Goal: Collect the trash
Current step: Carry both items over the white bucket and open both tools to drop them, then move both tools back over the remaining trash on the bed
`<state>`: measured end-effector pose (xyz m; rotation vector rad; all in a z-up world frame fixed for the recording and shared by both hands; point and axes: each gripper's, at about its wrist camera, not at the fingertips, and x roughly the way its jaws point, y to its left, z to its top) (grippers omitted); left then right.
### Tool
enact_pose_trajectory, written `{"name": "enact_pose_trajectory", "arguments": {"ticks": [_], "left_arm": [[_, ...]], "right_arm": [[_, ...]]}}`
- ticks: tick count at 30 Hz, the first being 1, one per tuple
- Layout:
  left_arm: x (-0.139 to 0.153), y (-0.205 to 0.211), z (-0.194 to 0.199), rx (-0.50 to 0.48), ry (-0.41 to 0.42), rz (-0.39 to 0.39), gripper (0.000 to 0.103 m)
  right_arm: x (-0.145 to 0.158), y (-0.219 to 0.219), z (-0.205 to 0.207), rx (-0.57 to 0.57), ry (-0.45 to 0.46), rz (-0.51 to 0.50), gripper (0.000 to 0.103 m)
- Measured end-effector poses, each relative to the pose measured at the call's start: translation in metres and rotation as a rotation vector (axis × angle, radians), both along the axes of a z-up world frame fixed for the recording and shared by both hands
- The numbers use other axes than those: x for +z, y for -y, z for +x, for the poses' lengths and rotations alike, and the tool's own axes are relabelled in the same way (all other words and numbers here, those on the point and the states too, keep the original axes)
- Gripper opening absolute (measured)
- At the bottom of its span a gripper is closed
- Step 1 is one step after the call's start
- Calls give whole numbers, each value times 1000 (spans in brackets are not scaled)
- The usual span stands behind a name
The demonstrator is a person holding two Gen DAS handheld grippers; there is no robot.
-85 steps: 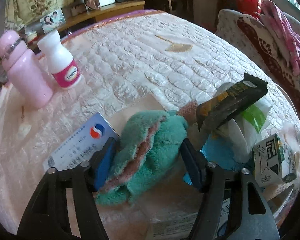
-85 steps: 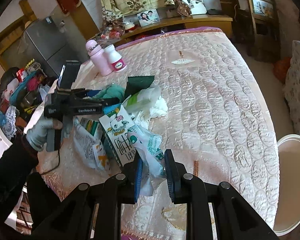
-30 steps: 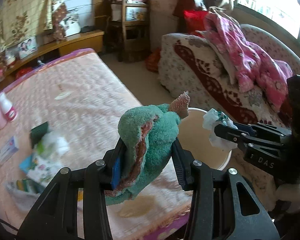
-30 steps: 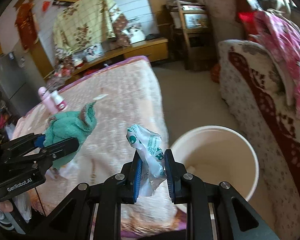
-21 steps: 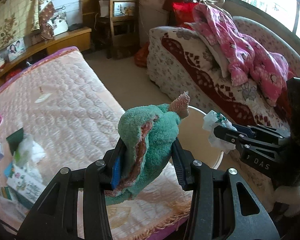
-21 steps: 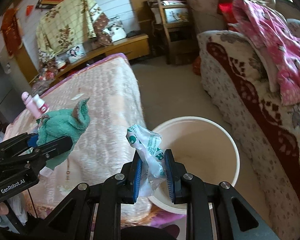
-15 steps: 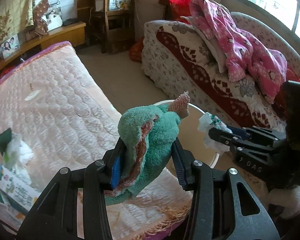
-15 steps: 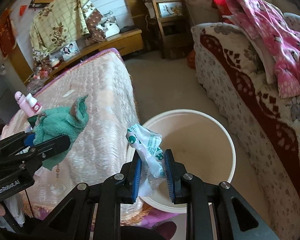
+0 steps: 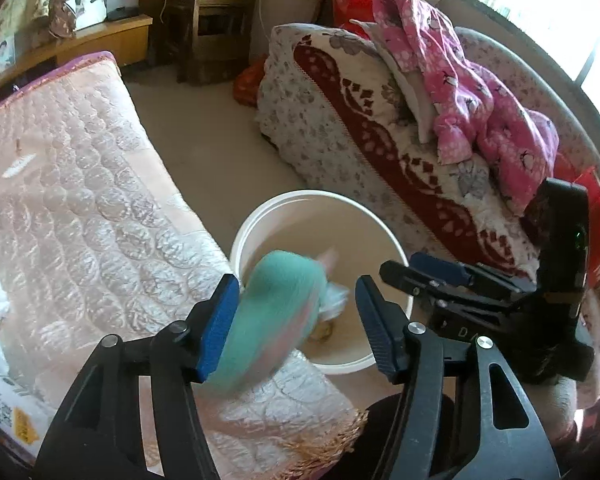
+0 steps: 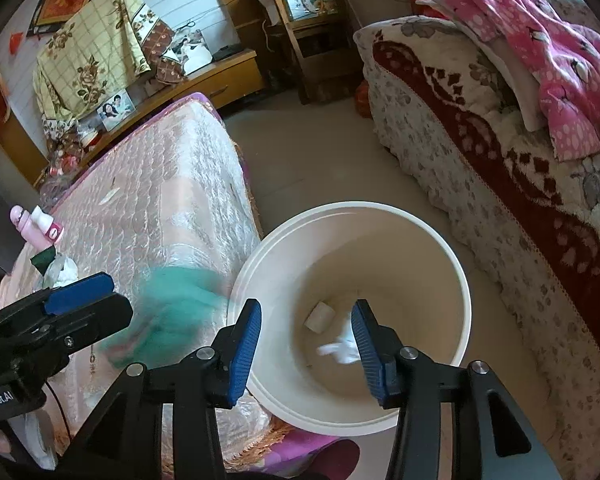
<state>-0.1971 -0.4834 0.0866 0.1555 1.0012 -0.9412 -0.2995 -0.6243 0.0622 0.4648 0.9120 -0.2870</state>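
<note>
A cream bucket stands on the floor between the bed and the sofa. My left gripper is open; a green cloth is blurred in free fall between its jaws, over the bed's edge by the bucket rim. It also shows in the right wrist view. My right gripper is open above the bucket. A white wrapper lies blurred inside the bucket, beside a small white piece.
The quilted pink bed lies left, with leftover trash and two pink bottles on it. A sofa with pink clothes stands right. Wooden furniture lines the far wall.
Both grippers opened over the bucket. The green cloth left my left gripper and is falling. The white wrapper left my right gripper and dropped into the bucket.
</note>
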Motion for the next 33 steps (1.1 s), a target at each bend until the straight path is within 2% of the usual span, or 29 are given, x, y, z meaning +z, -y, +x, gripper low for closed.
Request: {"name": "enact_pose_trajectory", "arguments": {"ticks": [7, 16, 18, 23, 33], "left_arm": [[2, -4, -1, 7, 8, 1, 60], [11, -20, -9, 48, 78, 14, 60], [15, -28, -11, 65, 101, 13, 60], [22, -49, -15, 87, 141, 20, 60], [17, -115, -5, 182, 113, 41, 60]], "right_arm": [[-3, -6, -1, 17, -16, 7, 46], [6, -20, -1, 43, -15, -21, 46], [13, -24, 0, 53, -4, -30, 47], [32, -42, 4, 83, 27, -58, 58], [52, -103, 23, 217, 68, -71, 58]]}}
